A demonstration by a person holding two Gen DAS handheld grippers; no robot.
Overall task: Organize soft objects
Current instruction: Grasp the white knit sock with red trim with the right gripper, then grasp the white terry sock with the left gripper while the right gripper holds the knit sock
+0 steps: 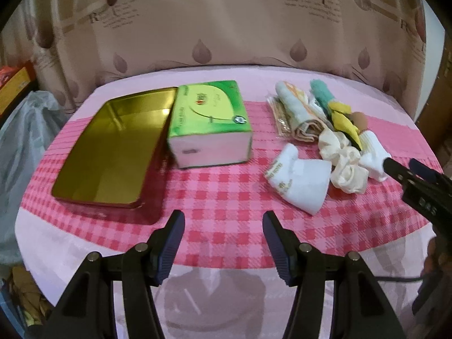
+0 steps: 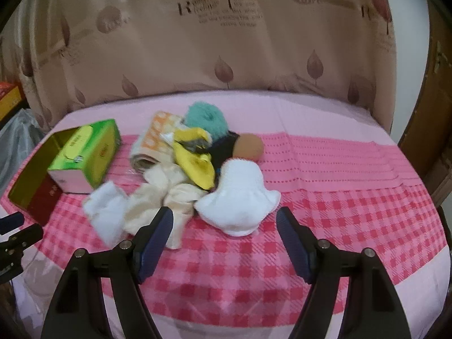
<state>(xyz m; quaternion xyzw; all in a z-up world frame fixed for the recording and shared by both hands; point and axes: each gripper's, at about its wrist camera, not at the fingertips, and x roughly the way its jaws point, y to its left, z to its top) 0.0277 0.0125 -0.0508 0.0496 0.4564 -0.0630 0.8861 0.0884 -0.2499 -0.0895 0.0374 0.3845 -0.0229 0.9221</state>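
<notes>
Pink checked tablecloth [image 1: 226,197], gold tin [image 1: 110,152], tissue box [image 1: 209,124], sock pile [image 2: 197,175], both claws wide, empty

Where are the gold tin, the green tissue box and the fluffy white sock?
gold tin [image 1: 113,152]: left wrist view, on its shiny inner floor.
green tissue box [image 1: 207,107]: left wrist view, on its top face.
fluffy white sock [image 2: 237,197]: right wrist view, on its middle.

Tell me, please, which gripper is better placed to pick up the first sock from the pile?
Probably the right gripper: its open jaws face the white sock just ahead, while the left gripper hovers over bare cloth.
</notes>
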